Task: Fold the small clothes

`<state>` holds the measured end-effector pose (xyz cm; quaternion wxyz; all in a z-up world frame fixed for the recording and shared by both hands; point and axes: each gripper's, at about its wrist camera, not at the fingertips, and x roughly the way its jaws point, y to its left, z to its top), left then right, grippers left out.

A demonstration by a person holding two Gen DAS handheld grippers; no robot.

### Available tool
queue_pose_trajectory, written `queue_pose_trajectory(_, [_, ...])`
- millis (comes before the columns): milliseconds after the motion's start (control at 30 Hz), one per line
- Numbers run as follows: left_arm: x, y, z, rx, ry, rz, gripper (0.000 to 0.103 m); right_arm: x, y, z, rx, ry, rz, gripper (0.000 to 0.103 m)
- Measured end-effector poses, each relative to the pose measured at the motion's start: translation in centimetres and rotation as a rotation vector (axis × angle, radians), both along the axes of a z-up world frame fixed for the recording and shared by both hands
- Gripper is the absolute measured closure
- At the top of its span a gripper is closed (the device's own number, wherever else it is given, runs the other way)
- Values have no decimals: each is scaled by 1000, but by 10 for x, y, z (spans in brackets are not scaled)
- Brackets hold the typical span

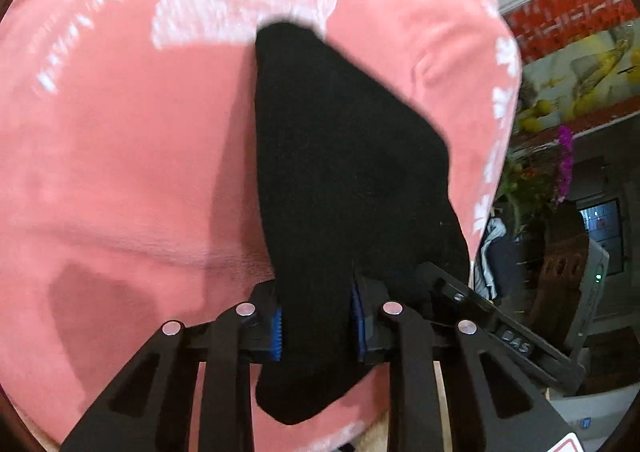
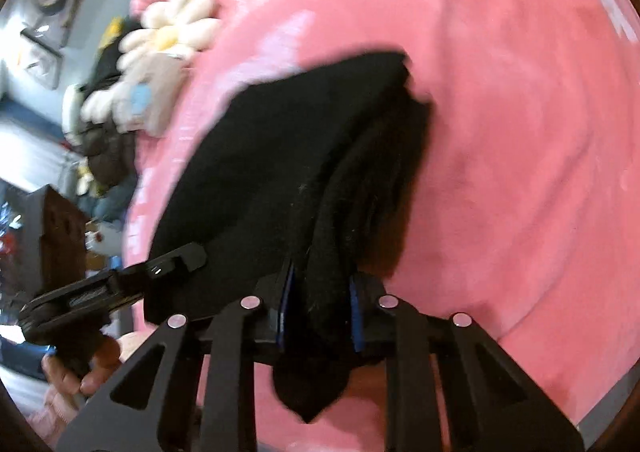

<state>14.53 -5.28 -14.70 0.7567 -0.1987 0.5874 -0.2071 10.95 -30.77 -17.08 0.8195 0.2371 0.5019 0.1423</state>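
A pink blanket (image 1: 120, 151) filled both views. Above it hung the black garment (image 1: 340, 171), bunched and doubled. The left gripper (image 1: 318, 326) and right gripper (image 2: 320, 312) each had jaws clamped on its cloth. Folding looked mid-way, with laying flat left.
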Motion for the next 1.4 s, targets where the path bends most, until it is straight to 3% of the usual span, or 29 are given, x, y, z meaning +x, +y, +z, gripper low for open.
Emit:
queue_pose_trajectory(100, [-16,16,16,18,24,-7,75,-15,11,-2,-17,16,43,70])
queue_pose_trajectory(133, [-22,16,10,62,39,-12,66,-19,15,-18,-77,57,42,64])
queue_pose_trajectory(200, [-30,10,-11,209,75,-24,69,-27,19,-42,-157,142,38,61])
queue_pose_trajectory(267, [-33,3,-23,271,92,-30,63,-33,14,-47,-119,142,-7,55])
queue_pose_trajectory(333, [-37,-1,-21,273,64,-9,51,-37,11,-42,-111,125,-44,45])
queue_pose_trajectory(400, [-38,-8,-19,289,57,-16,39,-37,13,-41,-116,117,-50,42])
queue_pose_trajectory(533, [-39,-21,-23,291,67,-44,32,-35,18,-47,-90,135,-48,42])
queue_pose_trajectory(733, [-28,-31,-41,319,80,-66,29,-32,24,-55,-54,155,-71,41])
queue_pose_trajectory(1067, [-18,-27,-54,287,99,-62,21,-31,18,-59,-21,145,-78,32])
queue_pose_trajectory(1200, [-19,-26,-55,282,95,-50,19,-29,19,-58,-17,142,-86,35])
queue_pose_trajectory(1267, [-21,-23,-53,284,83,-53,19,-31,20,-55,-32,133,-70,55])
queue_pose_trajectory(1333, [-24,-24,-49,282,71,-65,32,-30,24,-52,1,140,-59,72])
queue_pose_trajectory(1400, [-25,-22,-45,261,83,-67,46,-30,29,-46,-25,133,-63,77])
